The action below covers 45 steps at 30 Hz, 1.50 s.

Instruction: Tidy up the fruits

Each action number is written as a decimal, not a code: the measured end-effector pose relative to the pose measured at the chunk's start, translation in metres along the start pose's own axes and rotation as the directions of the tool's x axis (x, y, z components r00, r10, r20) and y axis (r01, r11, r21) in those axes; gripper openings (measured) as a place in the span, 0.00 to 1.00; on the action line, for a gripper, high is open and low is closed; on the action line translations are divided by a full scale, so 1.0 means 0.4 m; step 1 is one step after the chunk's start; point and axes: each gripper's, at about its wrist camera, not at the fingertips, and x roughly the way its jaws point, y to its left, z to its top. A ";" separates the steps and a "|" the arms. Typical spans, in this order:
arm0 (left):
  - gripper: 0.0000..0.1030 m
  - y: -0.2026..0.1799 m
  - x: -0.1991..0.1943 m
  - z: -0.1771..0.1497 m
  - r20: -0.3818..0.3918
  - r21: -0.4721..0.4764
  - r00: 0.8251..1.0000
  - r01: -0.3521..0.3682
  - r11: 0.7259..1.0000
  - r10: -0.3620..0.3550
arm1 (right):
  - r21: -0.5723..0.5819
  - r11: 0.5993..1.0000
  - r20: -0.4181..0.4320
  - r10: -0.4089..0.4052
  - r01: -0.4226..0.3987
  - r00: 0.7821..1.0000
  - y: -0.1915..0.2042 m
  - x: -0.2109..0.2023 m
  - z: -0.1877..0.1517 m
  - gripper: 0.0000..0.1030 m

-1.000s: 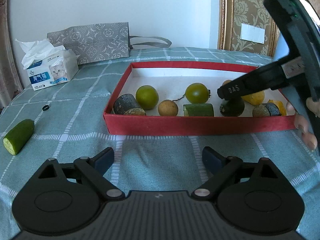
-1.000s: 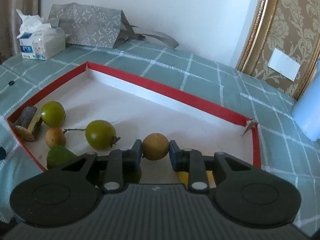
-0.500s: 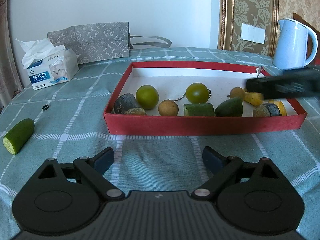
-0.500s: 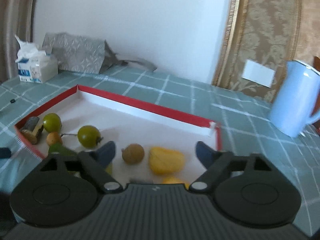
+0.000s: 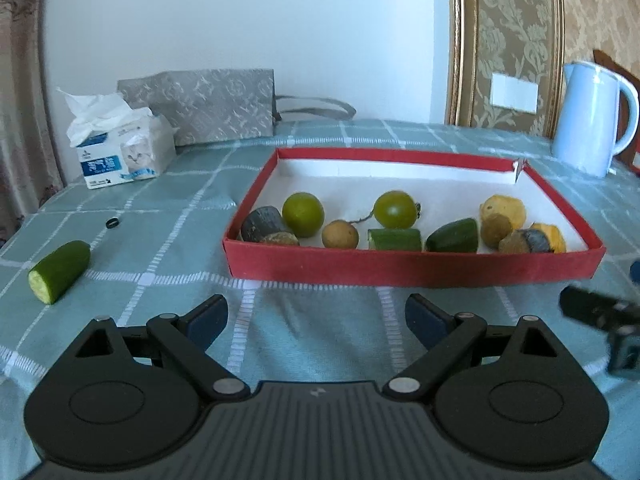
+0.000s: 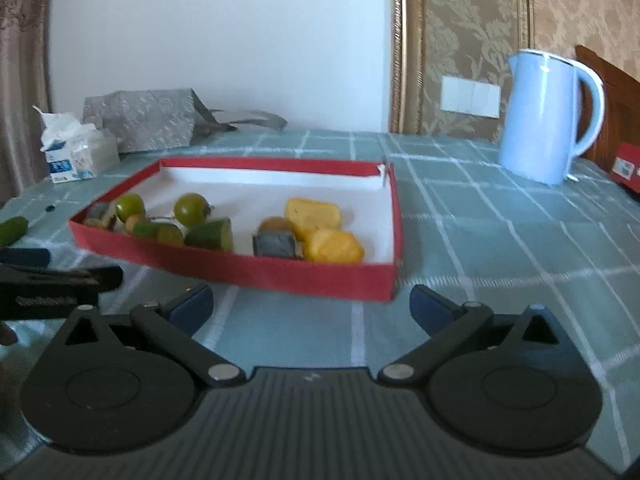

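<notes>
Fruits (image 5: 304, 214) sorted in tray (image 5: 412, 266); cucumber (image 5: 59, 271) stray at 9 o'clock, pending. Left gripper (image 5: 316, 316) agape, empty; right gripper (image 6: 311, 305) opening, empty.

We get bright, soft daylight, faint shadows, fisheye-bent edges; right wrist view is motion-blurred, left wrist view sharp.

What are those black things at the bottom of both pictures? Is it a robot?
No robot. A person holds a grabbing tool in each hand, and each tool has a camera looking along its two fingers. One picture is from the left tool, the other from the right tool. Both are over a checked cloth and hold nothing; the right one's jaws are opening. The red box holds fruit pieces. One cucumber piece lies outside it, at the left. A tissue box and a blue kettle stand farther back.
</notes>
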 end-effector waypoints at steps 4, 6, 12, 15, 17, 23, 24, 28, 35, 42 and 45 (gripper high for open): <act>0.93 -0.018 -0.022 -0.008 0.004 -0.012 1.000 -0.018 1.000 0.019 | -0.021 0.999 0.014 -0.032 0.033 0.999 0.012 -0.007 -0.011 1.00; 0.93 -0.027 -0.030 -0.009 0.011 -0.008 1.000 -0.026 1.000 0.026 | -0.035 0.998 0.011 -0.049 0.049 0.999 0.016 -0.006 -0.013 1.00; 0.93 -0.043 -0.043 -0.010 -0.004 -0.043 0.999 -0.045 0.998 0.045 | 0.009 0.996 0.019 -0.087 0.086 0.996 -0.005 -0.005 -0.010 1.00; 0.93 -0.050 -0.046 -0.011 -0.016 -0.058 0.998 -0.061 0.996 0.060 | 0.005 0.995 -0.002 -0.103 0.103 0.995 -0.006 0.006 -0.009 1.00; 0.93 -0.057 -0.049 -0.013 -0.024 -0.061 0.998 -0.061 0.996 0.060 | 0.003 0.994 -0.015 -0.111 0.111 0.994 -0.005 0.013 -0.008 1.00; 0.93 -0.080 -0.062 -0.015 -0.035 -0.059 0.998 -0.048 0.997 0.046 | 0.025 0.989 -0.025 -0.143 0.144 0.989 -0.005 0.019 -0.007 1.00; 0.93 -0.082 -0.063 -0.014 -0.036 -0.059 0.998 -0.047 0.997 0.045 | 0.036 0.990 -0.033 -0.137 0.139 0.990 -0.006 0.020 -0.006 1.00; 0.93 -0.093 -0.074 -0.015 -0.026 -0.050 0.998 -0.058 0.997 0.057 | 0.047 0.989 -0.041 -0.137 0.139 0.990 0.007 0.019 -0.008 1.00; 0.93 -0.093 -0.084 -0.011 -0.022 -0.060 0.998 -0.053 0.997 0.052 | 0.030 0.987 -0.044 -0.159 0.160 0.986 0.016 0.023 -0.009 1.00; 0.93 -0.104 -0.087 -0.015 -0.019 -0.048 0.998 -0.063 0.997 0.063 | 0.028 0.986 -0.057 -0.161 0.163 0.985 0.017 0.030 -0.010 1.00; 0.93 -0.110 -0.086 -0.017 -0.014 -0.030 0.997 -0.074 0.997 0.073 | 0.029 0.986 -0.058 -0.160 0.162 0.985 0.018 0.029 -0.012 1.00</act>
